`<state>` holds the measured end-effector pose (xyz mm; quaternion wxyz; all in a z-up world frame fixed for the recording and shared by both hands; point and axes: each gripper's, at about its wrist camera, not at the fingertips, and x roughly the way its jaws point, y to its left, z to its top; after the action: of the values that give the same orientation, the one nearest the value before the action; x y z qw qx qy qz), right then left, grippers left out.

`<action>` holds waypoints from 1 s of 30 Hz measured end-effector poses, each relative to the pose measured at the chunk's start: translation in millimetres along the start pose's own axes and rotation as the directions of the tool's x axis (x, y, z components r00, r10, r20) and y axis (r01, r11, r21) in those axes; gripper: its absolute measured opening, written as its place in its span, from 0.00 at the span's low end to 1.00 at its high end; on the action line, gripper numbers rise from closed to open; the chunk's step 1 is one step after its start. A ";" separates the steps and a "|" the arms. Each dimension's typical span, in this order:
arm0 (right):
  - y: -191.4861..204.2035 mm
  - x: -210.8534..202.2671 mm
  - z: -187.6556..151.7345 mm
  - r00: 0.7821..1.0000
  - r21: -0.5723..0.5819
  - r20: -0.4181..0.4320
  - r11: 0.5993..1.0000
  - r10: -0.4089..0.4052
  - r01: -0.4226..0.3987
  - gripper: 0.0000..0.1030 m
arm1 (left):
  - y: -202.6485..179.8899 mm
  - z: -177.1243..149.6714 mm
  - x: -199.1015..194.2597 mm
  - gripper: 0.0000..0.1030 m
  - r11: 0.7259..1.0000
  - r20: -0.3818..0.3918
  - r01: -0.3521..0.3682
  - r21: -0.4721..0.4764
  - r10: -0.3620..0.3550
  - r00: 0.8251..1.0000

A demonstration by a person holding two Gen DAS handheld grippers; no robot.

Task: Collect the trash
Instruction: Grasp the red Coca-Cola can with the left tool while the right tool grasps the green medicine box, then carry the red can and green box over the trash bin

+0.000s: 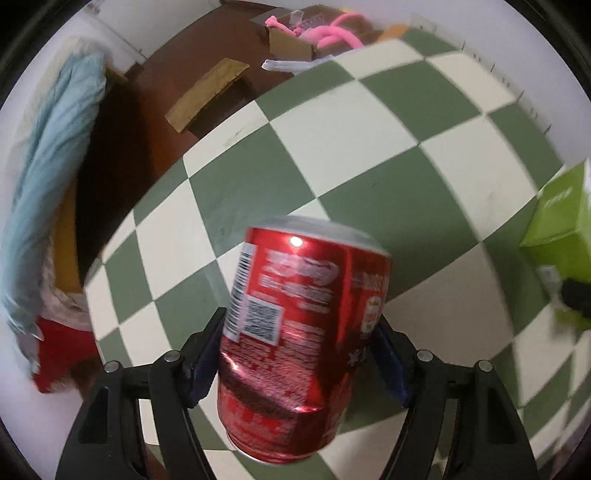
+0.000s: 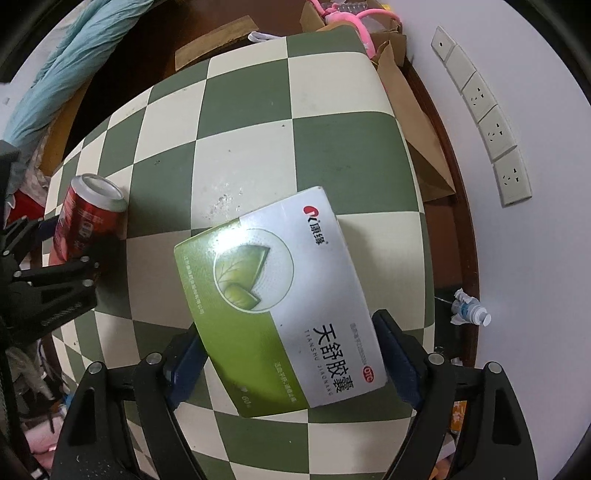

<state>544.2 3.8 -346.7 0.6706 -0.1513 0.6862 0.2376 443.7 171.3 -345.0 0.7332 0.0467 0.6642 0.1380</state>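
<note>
While the left gripper (image 1: 299, 350) points steeply down over the green-and-cream checkered tabletop (image 1: 369, 147), its two blue-padded fingers (image 1: 205, 365) are clamped on a red drink can (image 1: 295, 332) — one pad presses each side of the can, whose body is dented near the lower end. In the left wrist view the can tilts slightly and its silver rim faces away from the camera; whether it is lifted clear of the tabletop or resting on it cannot be told from these views. The right wrist view shows the same can (image 2: 88, 218) near the left edge of the tabletop (image 2: 332, 122), with the left gripper (image 2: 74, 243) around it.

The right gripper (image 2: 288, 354) points straight down and holds a flat green-and-white box (image 2: 280, 295) between its pads, one on each long side of the box. The box lies angled across the checkered squares, well apart from the can. In the left wrist view the box (image 1: 561, 229) shows at the right edge.

Beyond the tabletop, on a dark brown floor (image 1: 166, 81), sit a strip of cardboard (image 1: 207, 92) and an open cardboard box (image 1: 291, 44) with pink rope (image 1: 340, 33) in it. A pale blue cloth (image 1: 48, 177) hangs at the left. A row of white wall sockets (image 2: 487, 122) runs along the wall on the right — below them a small plastic bottle (image 2: 469, 312) lies on the floor.
</note>
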 end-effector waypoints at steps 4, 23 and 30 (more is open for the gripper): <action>-0.3 2.0 -1.3 1.000 -0.001 0.012 1.000 -0.005 0.005 0.84 | 6.3 -7.1 -1.9 0.66 1.000 0.008 0.008 -0.025 -0.007 1.000; 26.0 -39.0 -56.4 0.980 -0.042 0.198 0.999 -0.009 0.018 0.80 | 24.6 -83.3 -105.3 0.65 0.951 0.204 0.042 -0.307 0.023 0.979; 49.5 -72.3 -107.0 0.960 -0.058 0.276 0.998 0.050 -0.036 0.79 | 38.7 -140.0 -152.7 0.65 0.916 0.276 0.091 -0.391 0.023 0.961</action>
<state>431.3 -19.2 -270.2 0.7504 -0.1193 0.5823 0.2890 288.0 151.9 -204.4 0.8146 -0.0973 0.5142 0.2502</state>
